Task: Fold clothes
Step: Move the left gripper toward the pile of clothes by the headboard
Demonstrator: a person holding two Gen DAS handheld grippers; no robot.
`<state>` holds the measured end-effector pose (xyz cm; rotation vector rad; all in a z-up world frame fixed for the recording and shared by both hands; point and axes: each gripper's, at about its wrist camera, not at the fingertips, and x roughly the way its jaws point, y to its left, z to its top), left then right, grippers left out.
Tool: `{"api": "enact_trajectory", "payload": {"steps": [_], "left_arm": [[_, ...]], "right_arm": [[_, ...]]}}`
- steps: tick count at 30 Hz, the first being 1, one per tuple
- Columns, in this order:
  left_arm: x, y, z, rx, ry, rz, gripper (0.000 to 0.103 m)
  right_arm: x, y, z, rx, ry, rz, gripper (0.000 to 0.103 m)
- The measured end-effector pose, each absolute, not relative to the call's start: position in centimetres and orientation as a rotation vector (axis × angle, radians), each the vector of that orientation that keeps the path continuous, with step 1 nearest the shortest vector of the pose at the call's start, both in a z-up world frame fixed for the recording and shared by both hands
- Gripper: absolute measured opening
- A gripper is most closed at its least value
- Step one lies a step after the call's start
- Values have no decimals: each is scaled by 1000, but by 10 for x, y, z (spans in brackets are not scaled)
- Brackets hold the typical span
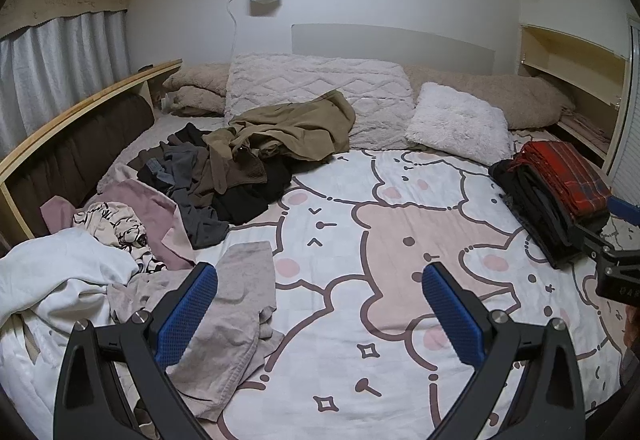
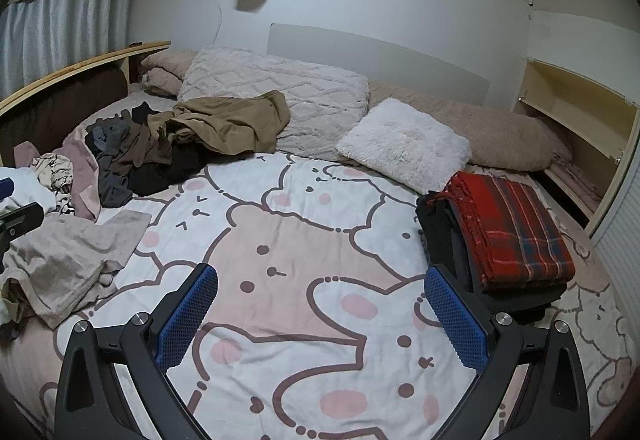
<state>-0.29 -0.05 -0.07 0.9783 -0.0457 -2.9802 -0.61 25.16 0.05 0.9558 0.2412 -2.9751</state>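
A heap of unfolded clothes lies at the bed's left: an olive garment (image 1: 296, 127) (image 2: 224, 123), dark grey and black pieces (image 1: 208, 195) (image 2: 120, 175), a pink piece (image 1: 148, 211), a white piece (image 1: 60, 272) and a crumpled beige garment (image 1: 236, 316) (image 2: 68, 260). A folded stack topped by a red plaid item (image 1: 564, 179) (image 2: 512, 232) sits at the right. My left gripper (image 1: 320, 312) is open and empty, its left finger over the beige garment. My right gripper (image 2: 320, 312) is open and empty above the sheet, its right finger by the stack.
The bed has a cartoon-print sheet (image 1: 400, 232) (image 2: 288, 232). Pillows (image 1: 320, 87) (image 2: 404, 143) line the wall. A wooden rail (image 1: 80, 111) runs along the left, a shelf unit (image 2: 580, 107) stands at the right. The right gripper's body shows at the left view's right edge (image 1: 616, 264).
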Motion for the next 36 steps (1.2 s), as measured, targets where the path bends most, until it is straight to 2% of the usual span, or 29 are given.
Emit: {"api": "enact_trajectory", "payload": {"steps": [12, 21, 28, 29, 31, 36], "left_arm": [[-35, -2, -42, 1167, -89, -2983, 103], [-68, -24, -123, 1275, -275, -2874, 103], [-150, -60, -146, 1190, -243, -2780, 102], [-164, -64, -147, 1176, -242, -2766, 101], [-198, -75, -148, 1169, -243, -2724, 82], [-266, -109, -146, 1112, -267, -2606, 81]], "right_arm": [[-12, 249, -8, 1009, 240, -2932, 103], [-30, 241, -30, 1109, 274, -2872, 103], [-44, 232, -48, 1166, 343, -2826, 103], [-46, 232, -51, 1175, 348, -2819, 103], [-49, 231, -56, 1193, 354, -2806, 103], [-65, 236, -67, 1255, 355, -2790, 103]]}}
